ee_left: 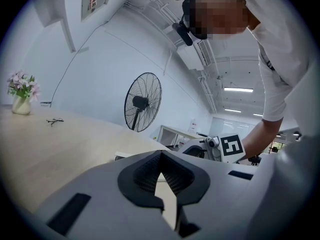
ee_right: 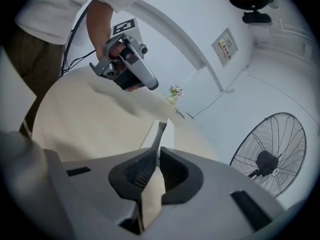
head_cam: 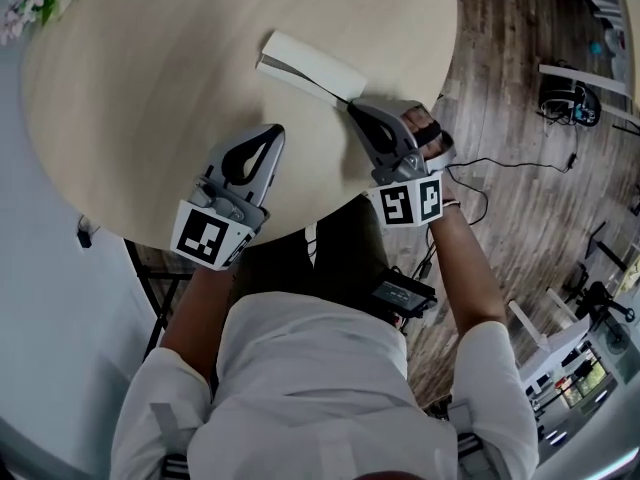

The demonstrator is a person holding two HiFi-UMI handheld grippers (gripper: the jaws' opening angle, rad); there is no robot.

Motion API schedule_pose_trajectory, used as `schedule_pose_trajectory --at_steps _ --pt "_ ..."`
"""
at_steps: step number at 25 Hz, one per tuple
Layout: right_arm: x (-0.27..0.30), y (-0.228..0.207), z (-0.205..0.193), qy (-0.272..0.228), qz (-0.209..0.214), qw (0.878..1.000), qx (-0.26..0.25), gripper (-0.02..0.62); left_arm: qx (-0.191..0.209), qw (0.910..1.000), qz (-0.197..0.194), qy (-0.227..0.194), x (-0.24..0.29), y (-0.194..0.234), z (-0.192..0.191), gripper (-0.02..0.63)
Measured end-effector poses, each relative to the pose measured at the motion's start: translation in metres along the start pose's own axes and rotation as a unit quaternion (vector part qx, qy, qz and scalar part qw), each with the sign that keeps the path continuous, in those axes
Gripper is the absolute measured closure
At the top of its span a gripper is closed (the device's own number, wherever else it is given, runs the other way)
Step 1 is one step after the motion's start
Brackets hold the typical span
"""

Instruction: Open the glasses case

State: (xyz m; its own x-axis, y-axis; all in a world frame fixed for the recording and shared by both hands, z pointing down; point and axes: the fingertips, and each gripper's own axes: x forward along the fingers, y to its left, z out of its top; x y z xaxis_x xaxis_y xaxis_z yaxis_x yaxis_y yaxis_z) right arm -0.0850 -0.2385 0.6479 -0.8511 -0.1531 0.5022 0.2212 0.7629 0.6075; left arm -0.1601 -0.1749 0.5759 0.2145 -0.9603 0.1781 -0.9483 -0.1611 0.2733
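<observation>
The right gripper has its jaws clenched on a thin dark flap of the case. The flap runs out past the tips and stands on edge, with the pale body of the case lying just beyond the jaws on both sides of it. From the head view, the right gripper meets the near end of the case, which lies flat on the table and stretches away from the tips.

The left gripper has its jaws closed tip to tip with nothing between them; only bare table shows through the gap behind the tips. It hangs above the table, and a sliver of the case shows just left of its jaws. The right gripper is just beyond them to the right. In the head view the left gripper sits apart from the case.

Far ahead of the left jaws stand a vase of flowers and a pair of glasses on the table, and a fan behind it.
</observation>
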Motion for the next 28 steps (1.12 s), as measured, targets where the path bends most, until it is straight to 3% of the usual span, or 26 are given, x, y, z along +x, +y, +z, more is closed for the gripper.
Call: schedule_pose_trajectory --at_steps 5,13,18,23,28 --pt "-0.003 -0.025 -0.002 -0.006 -0.008 0.998 0.067 0.563 0.004 1.0000 0.000 -0.001 0.002 -0.002 0.020 0.592" --pt "0.007 -0.069 -0.019 -0.017 -0.018 0.979 0.201 0.566 0.015 0.9998 -0.009 -0.006 0.015 -0.006 0.044 0.593" --pt "0.009 -0.089 -0.043 -0.018 -0.022 0.950 0.311 0.568 0.020 0.9997 -0.010 -0.010 0.017 -0.014 0.061 0.592" --pt "0.005 -0.093 -0.057 -0.016 -0.032 0.936 0.350 0.568 0.021 0.9997 -0.009 -0.013 0.015 -0.015 0.066 0.593" --pt "-0.006 -0.099 -0.065 -0.012 -0.048 0.916 0.399 0.568 -0.024 0.9997 0.001 -0.003 0.013 -0.004 0.056 0.592"
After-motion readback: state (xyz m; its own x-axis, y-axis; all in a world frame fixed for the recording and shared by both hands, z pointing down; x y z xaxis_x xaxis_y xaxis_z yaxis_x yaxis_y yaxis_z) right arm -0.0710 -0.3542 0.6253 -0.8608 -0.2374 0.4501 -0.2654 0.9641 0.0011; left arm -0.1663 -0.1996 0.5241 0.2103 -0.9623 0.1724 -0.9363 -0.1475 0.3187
